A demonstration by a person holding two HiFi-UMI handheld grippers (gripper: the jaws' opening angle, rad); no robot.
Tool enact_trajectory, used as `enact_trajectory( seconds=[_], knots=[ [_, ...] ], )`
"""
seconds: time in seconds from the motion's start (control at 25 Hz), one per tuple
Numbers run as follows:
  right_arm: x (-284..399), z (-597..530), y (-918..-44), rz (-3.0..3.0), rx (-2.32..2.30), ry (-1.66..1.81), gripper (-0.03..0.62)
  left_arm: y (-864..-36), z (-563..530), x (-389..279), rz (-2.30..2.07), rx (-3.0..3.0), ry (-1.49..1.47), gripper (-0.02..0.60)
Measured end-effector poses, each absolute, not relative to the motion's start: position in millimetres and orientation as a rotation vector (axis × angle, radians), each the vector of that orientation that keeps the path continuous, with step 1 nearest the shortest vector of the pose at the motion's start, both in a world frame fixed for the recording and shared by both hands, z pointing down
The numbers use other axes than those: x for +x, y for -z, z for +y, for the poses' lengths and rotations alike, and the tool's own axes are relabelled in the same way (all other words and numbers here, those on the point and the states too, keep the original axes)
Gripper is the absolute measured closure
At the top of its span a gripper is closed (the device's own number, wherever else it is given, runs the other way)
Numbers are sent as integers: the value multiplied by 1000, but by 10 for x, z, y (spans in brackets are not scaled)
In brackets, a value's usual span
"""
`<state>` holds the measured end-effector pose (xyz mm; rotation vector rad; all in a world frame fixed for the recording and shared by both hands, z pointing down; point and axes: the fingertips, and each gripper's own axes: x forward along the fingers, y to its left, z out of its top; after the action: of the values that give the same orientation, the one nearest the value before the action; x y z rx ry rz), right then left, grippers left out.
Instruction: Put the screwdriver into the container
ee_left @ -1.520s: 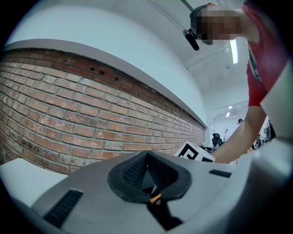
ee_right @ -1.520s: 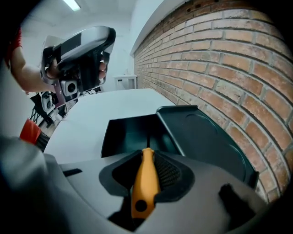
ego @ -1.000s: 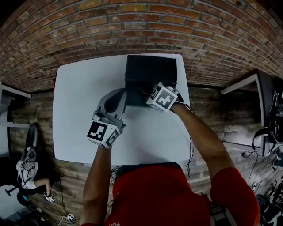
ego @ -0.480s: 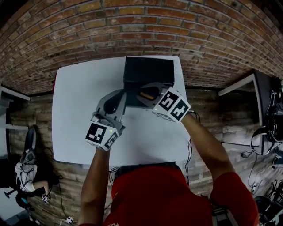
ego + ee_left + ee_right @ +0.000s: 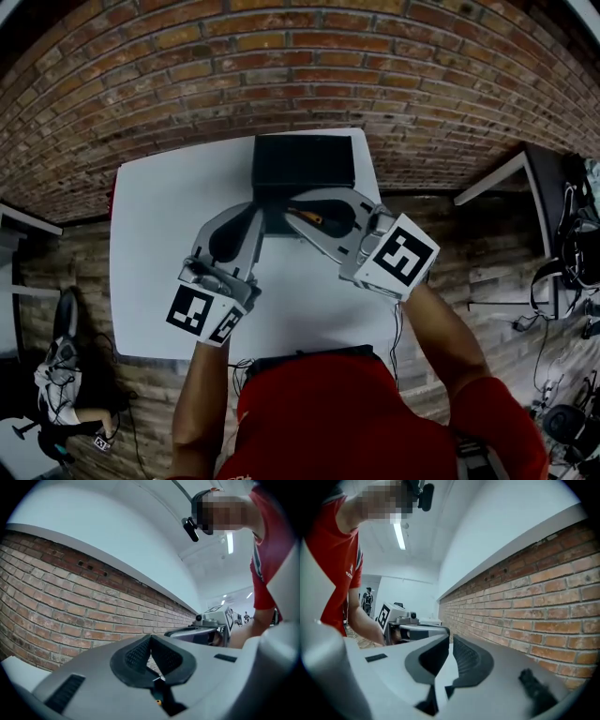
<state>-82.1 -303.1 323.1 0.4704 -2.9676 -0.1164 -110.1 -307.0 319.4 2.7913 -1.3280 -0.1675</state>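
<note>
A black open container (image 5: 302, 159) stands at the far edge of the white table (image 5: 159, 216). An orange-handled screwdriver (image 5: 307, 217) shows at the container's near side, seen past the right gripper's frame. My right gripper (image 5: 291, 201) reaches in from the right, its tips at the container's near edge. In the right gripper view (image 5: 451, 639) a narrow gap runs between its pads, with nothing in it. My left gripper (image 5: 257, 211) points at the container's near left corner. Its pads meet at the tip (image 5: 150, 638) and hold nothing.
The table ends close to the container's right side, with a brick-pattern floor beyond it. A brick wall (image 5: 56, 602) lies behind the table. A dark desk (image 5: 548, 187) with cables stands far right. Each gripper shows in the other's view (image 5: 211, 620) (image 5: 401, 618).
The right gripper has drawn back out of the container, toward the near right, and the orange screwdriver now shows lying there. The left gripper has stayed almost still.
</note>
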Motion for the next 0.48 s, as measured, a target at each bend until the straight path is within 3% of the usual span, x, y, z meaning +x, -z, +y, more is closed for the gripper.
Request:
enact_trajectory(
  seconds=[0.48],
  knots=[
    [-620, -2860, -2931, -3087, 621, 92, 562, -2919, -2827, -870, -1229, 2868, 183, 568]
  ],
)
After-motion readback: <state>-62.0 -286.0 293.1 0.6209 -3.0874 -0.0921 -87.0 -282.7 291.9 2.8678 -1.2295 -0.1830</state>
